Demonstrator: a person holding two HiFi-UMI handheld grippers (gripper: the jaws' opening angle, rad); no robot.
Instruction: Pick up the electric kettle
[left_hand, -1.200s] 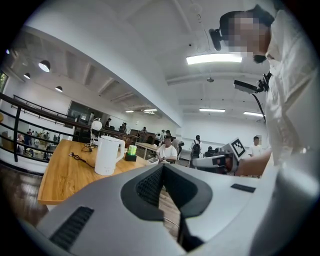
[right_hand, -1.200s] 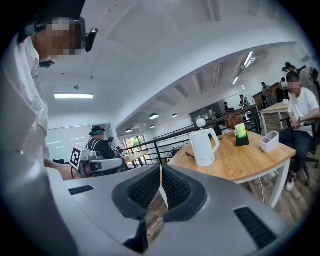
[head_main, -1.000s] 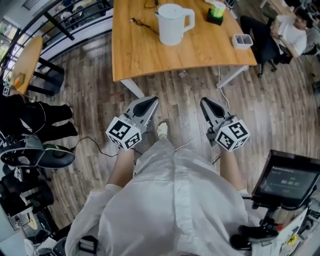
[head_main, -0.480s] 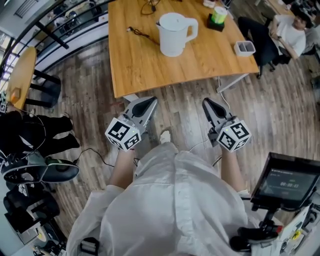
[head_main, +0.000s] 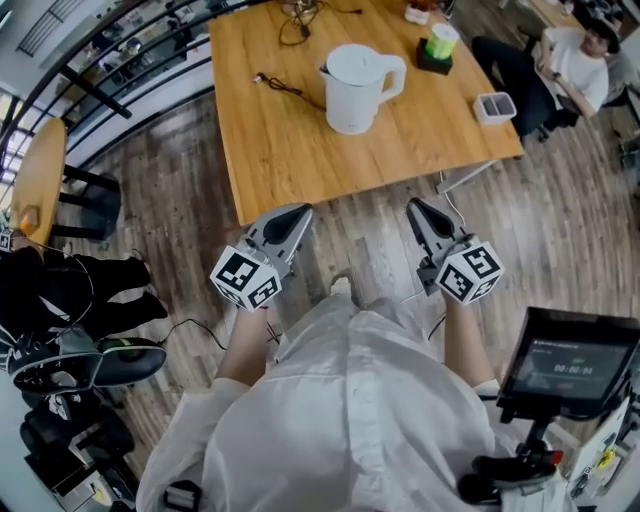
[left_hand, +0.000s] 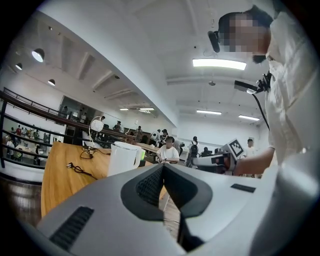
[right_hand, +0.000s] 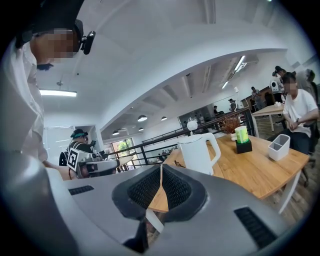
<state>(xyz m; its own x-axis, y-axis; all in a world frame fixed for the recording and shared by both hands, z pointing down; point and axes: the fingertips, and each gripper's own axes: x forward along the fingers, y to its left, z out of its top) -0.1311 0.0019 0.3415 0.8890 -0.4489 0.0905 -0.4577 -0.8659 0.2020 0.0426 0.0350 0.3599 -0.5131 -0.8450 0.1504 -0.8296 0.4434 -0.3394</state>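
Head view: left gripper and right gripper are held short of the table, both jaws pressed together, empty. The electric kettle stands upright mid-table, well apart. Open the right jaws before reaching its handle, which faces right.

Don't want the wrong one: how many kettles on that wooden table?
1: the white electric kettle, near the middle of the wooden table. The table's far edge is cut off, so another may be hidden.

The electric kettle looks smooth white plastic; the table matt pale wood; the floor worn wooden planks.
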